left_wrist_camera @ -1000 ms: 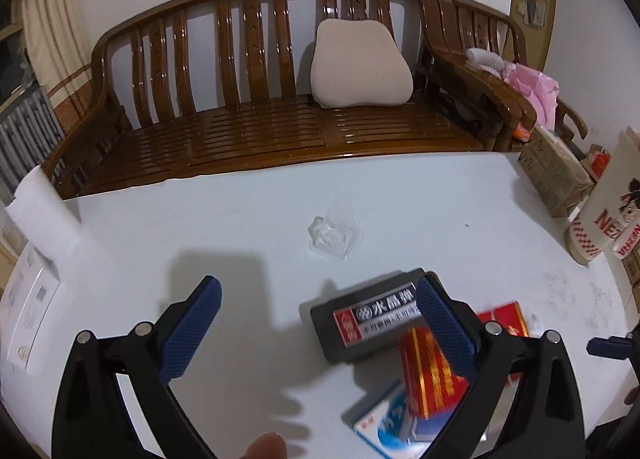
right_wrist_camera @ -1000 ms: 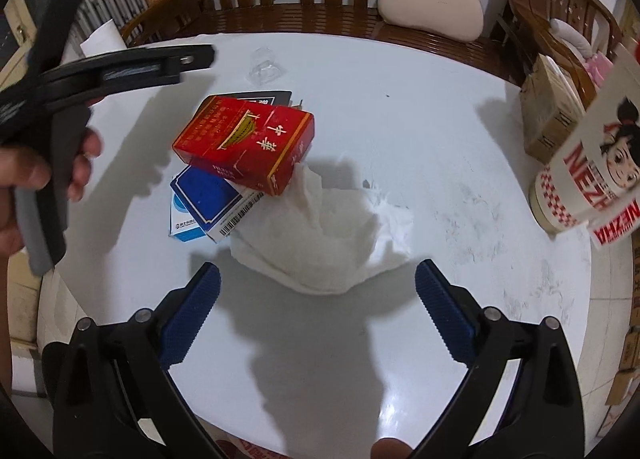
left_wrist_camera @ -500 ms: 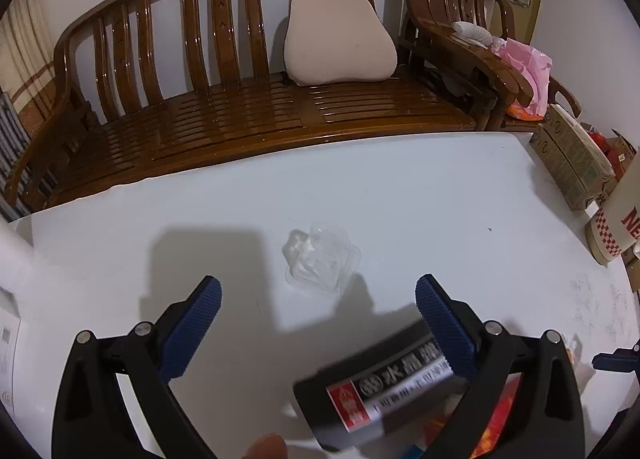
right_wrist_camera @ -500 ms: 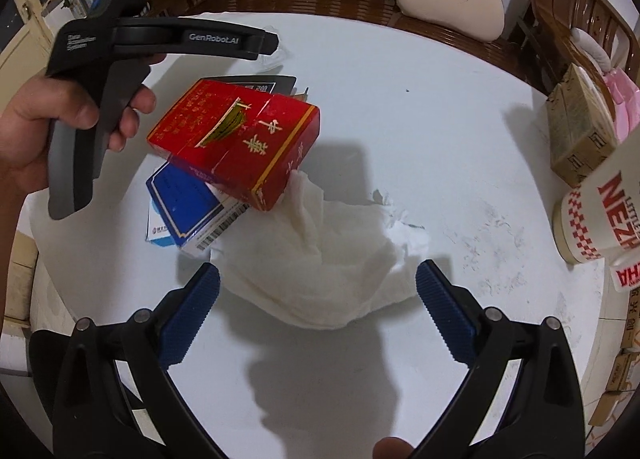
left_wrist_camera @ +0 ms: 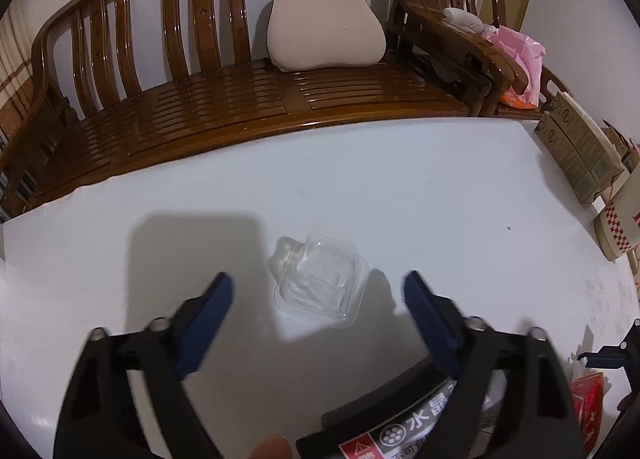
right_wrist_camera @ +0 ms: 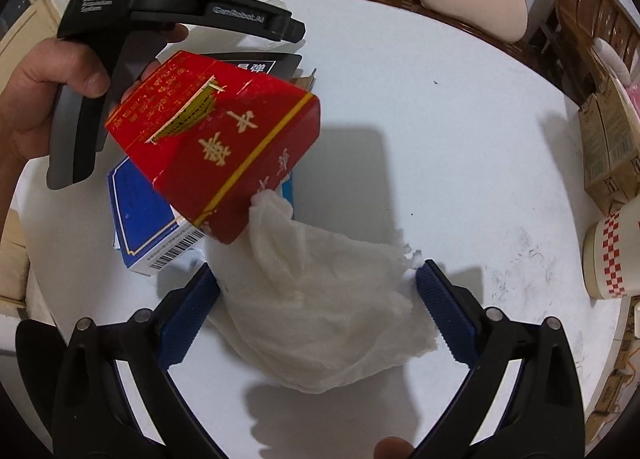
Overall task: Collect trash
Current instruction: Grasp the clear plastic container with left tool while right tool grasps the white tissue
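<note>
clear plastic cup [left_wrist_camera: 320,279] lies on the counter [left_wrist_camera: 440,187], just ahead of the left gripper [left_wrist_camera: 318,291]. its fingers [left_wrist_camera: 208,311] have just been closing, not touching it yet. right gripper [right_wrist_camera: 318,287] gapes around the tissue [right_wrist_camera: 320,299].

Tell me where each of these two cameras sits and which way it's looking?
Left wrist view: sits on the left gripper, looking down and forward over the white table at a clear plastic tray between its open fingers, wooden bench behind; a fingertip shows at the bottom edge.
Right wrist view: sits on the right gripper, looking steeply down at a crumpled tissue and red box; the person's left hand shows.
Shared: table, bench, beige cushion, black box.
</note>
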The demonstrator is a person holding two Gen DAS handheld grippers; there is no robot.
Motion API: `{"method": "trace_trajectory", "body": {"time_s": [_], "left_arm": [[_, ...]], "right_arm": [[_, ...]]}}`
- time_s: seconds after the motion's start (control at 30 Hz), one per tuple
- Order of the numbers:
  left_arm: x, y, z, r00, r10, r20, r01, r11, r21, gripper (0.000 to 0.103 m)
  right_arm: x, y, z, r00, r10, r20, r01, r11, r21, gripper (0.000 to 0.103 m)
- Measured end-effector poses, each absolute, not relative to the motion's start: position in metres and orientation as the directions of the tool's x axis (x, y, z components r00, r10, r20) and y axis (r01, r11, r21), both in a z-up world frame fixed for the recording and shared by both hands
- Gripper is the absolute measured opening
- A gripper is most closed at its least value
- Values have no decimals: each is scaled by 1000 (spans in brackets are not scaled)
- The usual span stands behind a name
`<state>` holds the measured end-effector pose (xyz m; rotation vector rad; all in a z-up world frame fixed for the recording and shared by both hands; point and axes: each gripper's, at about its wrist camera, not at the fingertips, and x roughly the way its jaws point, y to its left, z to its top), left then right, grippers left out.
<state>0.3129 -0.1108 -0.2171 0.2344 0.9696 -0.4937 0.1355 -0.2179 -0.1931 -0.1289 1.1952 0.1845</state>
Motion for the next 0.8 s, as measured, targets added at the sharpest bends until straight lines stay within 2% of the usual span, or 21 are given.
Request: {"method": "trace_trajectory", "body": {"time_s": [0.03,0.1,0.2,0.33,0.37,0.4,0.57,0.6,0.8], "left_arm": [[313,-111,-219,461,-301,-835,504,863,-33,68],[312,-111,-220,463,-302,-833,503,863,-33,65],[313,-110,-220,469,-318,-824,505,862,-45,60],[316,-109,-219,468,-327,-821,497,866,-62,50],[315,-110,-219,469,-328,-820,500,864,-60,43],[314,-111,-219,470,-328,-819,504,862,-56,41],[311,-109,-219,470,-335,-817,502,862,-65,41],[311,-109,-219,472,-338,-815,501,863,-68,34],[305,-109,-215,489,-336,-805,506,861,-52,35]], "right_arm": [[135,-218,-193,360,70,-930,-215,977,-10,91],[133,-214,-192,371,63,-927,-222,975,-22,86],[126,-215,-187,390,67,-918,-213,977,-19,59],[116,-215,-183,398,73,-914,-219,976,-18,50],[115,-215,-183,400,75,-913,-222,975,-17,41],[112,-215,-181,403,75,-912,-221,975,-17,26],[122,-217,-183,399,82,-913,-214,977,-5,19],[125,-219,-183,400,81,-913,-214,977,-7,17],[125,-224,-183,397,83,-914,-206,978,0,14]]}}
